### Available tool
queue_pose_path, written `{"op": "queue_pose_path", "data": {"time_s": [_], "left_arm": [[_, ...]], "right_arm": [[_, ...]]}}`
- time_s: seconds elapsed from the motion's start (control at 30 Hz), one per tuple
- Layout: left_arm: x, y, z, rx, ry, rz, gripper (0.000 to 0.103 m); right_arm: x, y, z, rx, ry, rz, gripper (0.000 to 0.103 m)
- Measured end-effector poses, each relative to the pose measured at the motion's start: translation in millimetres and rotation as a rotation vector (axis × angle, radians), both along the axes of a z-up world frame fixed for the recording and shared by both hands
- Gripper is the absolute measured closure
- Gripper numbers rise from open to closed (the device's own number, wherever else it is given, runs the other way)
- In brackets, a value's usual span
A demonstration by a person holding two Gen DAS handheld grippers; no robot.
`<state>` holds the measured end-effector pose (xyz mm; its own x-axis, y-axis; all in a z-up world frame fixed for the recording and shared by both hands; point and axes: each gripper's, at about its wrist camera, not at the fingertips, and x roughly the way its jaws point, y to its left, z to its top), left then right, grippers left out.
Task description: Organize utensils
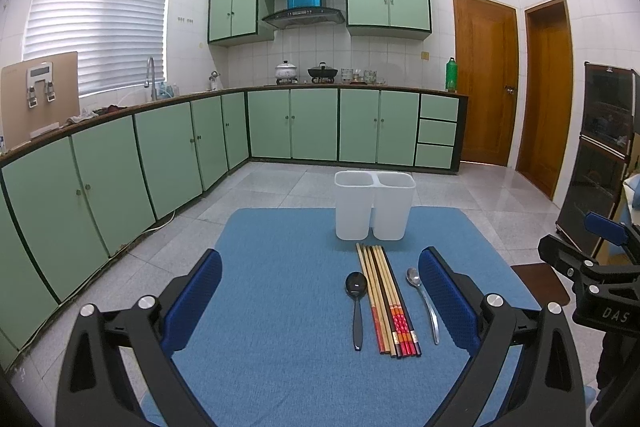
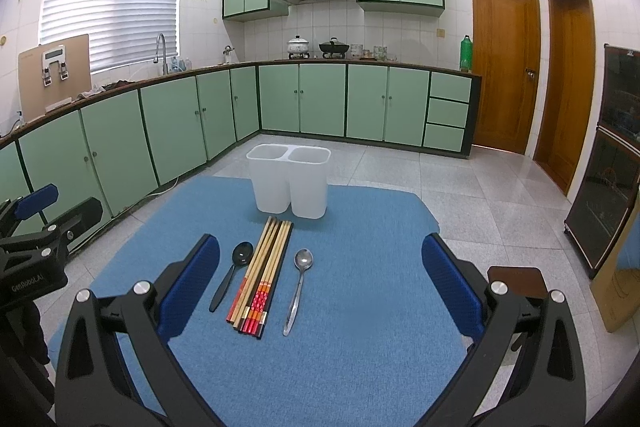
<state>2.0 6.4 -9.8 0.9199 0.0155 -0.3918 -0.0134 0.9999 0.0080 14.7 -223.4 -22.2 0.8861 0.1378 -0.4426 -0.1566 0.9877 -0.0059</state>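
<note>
Nothing is sorted yet: the black spoon [image 1: 356, 285], chopsticks [image 1: 386, 301] and metal spoon [image 1: 420, 297] lie mid-frame on the blue mat [image 1: 260, 347], below the empty two-part holder [image 1: 374, 205] (both cups bare). The left gripper [image 1: 320, 301] and right gripper [image 2: 320, 285] gape wide, holding nothing

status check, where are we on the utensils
Left gripper and right gripper open, empty. Chopsticks, black spoon, metal spoon flat on blue mat; white holder empty. Nothing blocking.

- Ahead of my left claw [image 1: 320, 299], chopsticks [image 1: 386, 297] lie on the mat [image 1: 280, 367], between two spoons.
- Twin-compartment holder [image 1: 374, 205] stands beyond them.
</note>
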Motion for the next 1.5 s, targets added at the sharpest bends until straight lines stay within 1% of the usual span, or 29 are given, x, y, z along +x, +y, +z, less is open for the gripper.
{"op": "queue_pose_path", "data": {"time_s": [0.47, 0.73, 0.9, 1.03, 1.17, 1.3, 1.33, 1.37, 1.47, 1.5], "left_arm": [[20.4, -3.9, -3.6, 0.006, 0.033, 0.0, 0.007], [41.9, -4.1, -15.2, 0.007, 0.071, 0.001, 0.007], [77.2, 2.7, -37.7, 0.027, 0.151, 0.016, 0.007], [112.4, 13.8, -66.9, 0.048, 0.251, 0.036, 0.007], [138.3, 21.2, -91.3, 0.038, 0.327, 0.047, 0.007], [156.6, 23.8, -111.2, 0.037, 0.381, 0.054, 0.01], [160.5, 25.0, -117.0, 0.035, 0.394, 0.055, 0.01], [163.5, 26.0, -121.7, 0.033, 0.402, 0.055, 0.011], [171.3, 26.4, -131.8, 0.032, 0.424, 0.056, 0.011], [172.2, 26.9, -133.9, 0.032, 0.43, 0.056, 0.011]], "right_arm": [[14.0, 3.2, 1.5, -0.003, 0.038, -0.005, 0.005], [38.5, 7.0, -8.1, -0.017, 0.086, -0.011, 0.005], [67.9, 11.0, -30.1, -0.039, 0.144, -0.018, 0.005], [98.1, 17.0, -55.3, -0.065, 0.214, -0.02, 0.005], [125.8, 25.6, -78.5, -0.078, 0.278, -0.016, 0.008], [151.4, 32.8, -97.6, -0.066, 0.336, -0.002, 0.012], [156.2, 34.2, -101.5, -0.065, 0.347, 0.0, 0.015], [164.5, 36.2, -107.3, -0.063, 0.367, 0.004, 0.019], [183.5, 39.4, -121.9, -0.047, 0.423, 0.009, 0.023], [188.7, 39.7, -125.7, -0.039, 0.441, 0.012, 0.026]]}}
